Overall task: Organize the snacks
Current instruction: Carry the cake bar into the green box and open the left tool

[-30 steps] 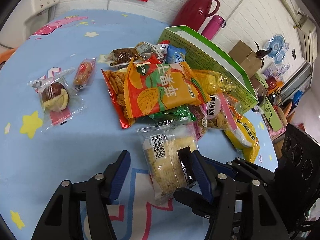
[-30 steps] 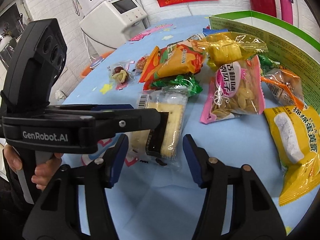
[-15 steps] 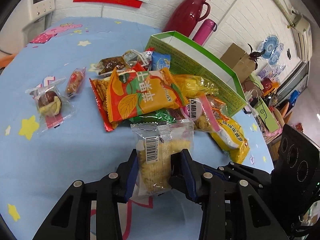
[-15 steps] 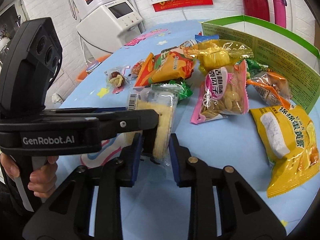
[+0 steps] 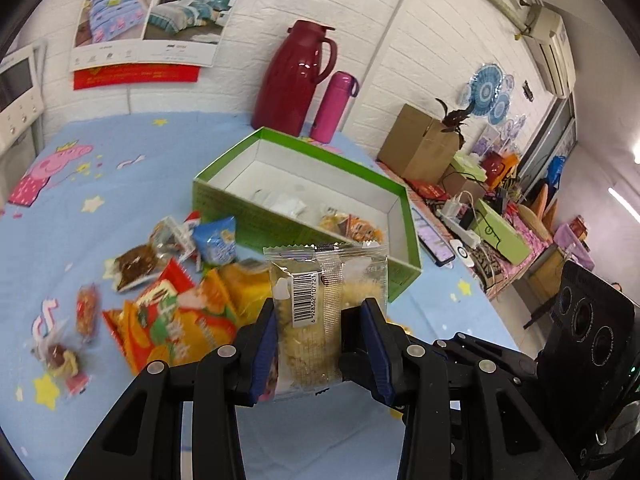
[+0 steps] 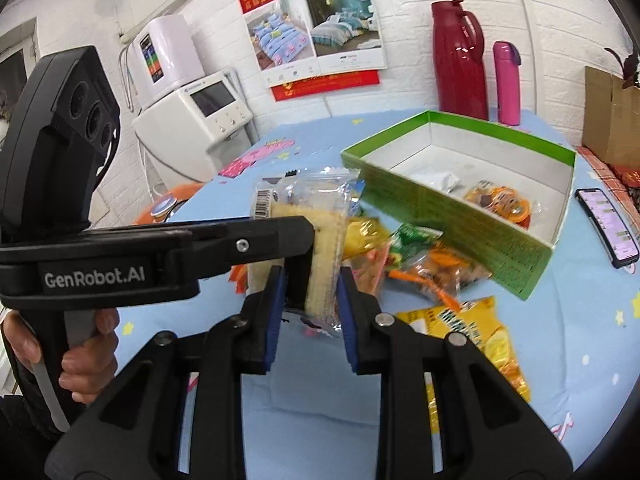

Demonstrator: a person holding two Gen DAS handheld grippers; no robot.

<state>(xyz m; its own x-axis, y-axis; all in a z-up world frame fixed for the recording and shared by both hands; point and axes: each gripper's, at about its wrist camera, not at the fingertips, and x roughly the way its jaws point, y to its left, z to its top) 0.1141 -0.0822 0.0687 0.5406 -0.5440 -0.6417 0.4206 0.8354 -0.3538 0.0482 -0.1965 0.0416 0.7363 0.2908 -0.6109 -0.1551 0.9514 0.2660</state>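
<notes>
A clear packet of pale crackers [image 5: 320,312] with a barcode is held upright above the table. My left gripper [image 5: 320,308] is shut on its sides. My right gripper [image 6: 310,280] is shut on the same cracker packet [image 6: 324,248] from the other side, right beside the left gripper's finger [image 6: 296,264]. Behind the packet, an open green box [image 5: 304,148] with a white inside holds a few small snacks [image 6: 500,200]. Several loose snack bags [image 5: 176,320] lie on the blue tablecloth in front of the box, among them a yellow bag [image 6: 460,320].
A red thermos jug [image 5: 296,76] and a pink bottle [image 5: 334,106] stand behind the box by the wall. A phone [image 6: 608,220] lies right of the box. A white appliance [image 6: 192,116] stands beyond the table's left edge. A hand [image 6: 84,360] holds the left gripper's handle.
Both grippers went from open around the cracker packet to shut on it. The packet has been lifted off the tablecloth, and the box's inside has come into view.
</notes>
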